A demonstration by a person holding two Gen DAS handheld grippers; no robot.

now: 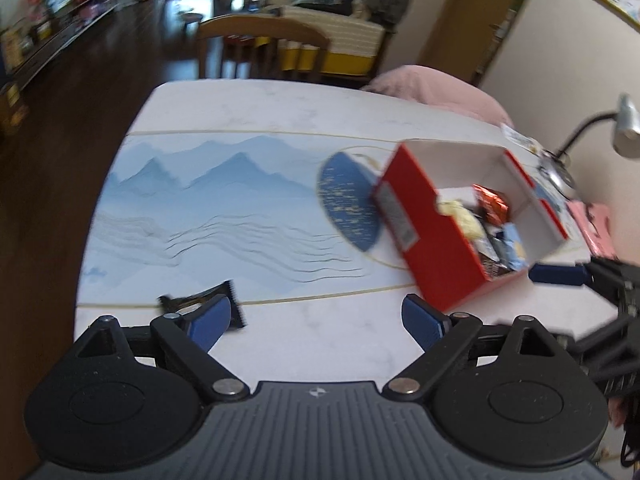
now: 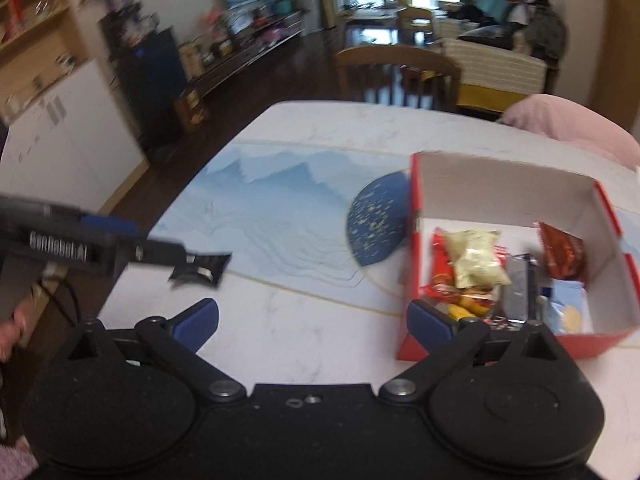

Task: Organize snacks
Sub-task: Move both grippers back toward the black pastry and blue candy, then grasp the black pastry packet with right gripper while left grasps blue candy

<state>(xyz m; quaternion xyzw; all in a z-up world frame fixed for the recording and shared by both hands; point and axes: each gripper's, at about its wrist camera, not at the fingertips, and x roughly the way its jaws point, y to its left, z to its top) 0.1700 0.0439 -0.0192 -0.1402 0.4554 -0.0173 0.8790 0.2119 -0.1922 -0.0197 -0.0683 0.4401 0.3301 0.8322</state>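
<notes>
Where left gripper [image 1: 316, 320] gapes, dark packet [image 1: 202, 304] beside

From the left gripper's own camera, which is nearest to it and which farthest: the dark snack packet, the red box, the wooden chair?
1. Dark snack packet, right by the left finger of the left gripper.
2. Red box, ahead to the right.
3. Wooden chair, beyond the table's far edge.
</notes>
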